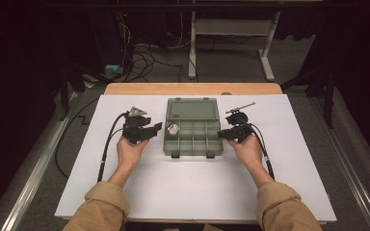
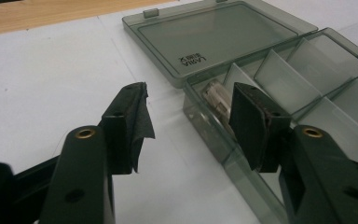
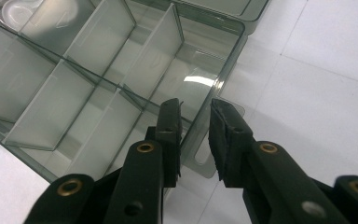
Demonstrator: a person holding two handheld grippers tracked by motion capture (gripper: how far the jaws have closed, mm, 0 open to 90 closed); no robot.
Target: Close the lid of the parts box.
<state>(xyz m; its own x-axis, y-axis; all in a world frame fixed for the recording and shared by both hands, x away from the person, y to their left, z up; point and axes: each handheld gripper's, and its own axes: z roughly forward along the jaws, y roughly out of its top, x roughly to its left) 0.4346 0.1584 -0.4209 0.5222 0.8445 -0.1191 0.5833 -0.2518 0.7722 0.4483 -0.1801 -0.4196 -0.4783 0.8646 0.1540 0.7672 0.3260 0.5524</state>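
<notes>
A smoky clear compartment box (image 1: 165, 144) lies open in the middle of the white sheet, its lid (image 1: 192, 109) flat behind it. A small whitish roll (image 1: 173, 129) sits in the far left compartment; the left gripper view shows this roll (image 2: 214, 95) just behind the box wall (image 2: 205, 128). My left gripper (image 1: 155, 129) hovers at the box's left edge, open (image 2: 191, 116), one jaw over the paper and one over the box corner. My right gripper (image 1: 220, 134) straddles the box's right wall (image 3: 223, 70) near a latch tab, with a gap still showing between the jaws (image 3: 196, 112).
A slim metal tool (image 1: 241, 108) lies on the sheet behind the right gripper. The white sheet (image 1: 192, 192) covers a wooden table (image 1: 192, 88). Cables trail from both grippers toward the front. A desk frame (image 1: 231, 29) and floor cables stand beyond the table.
</notes>
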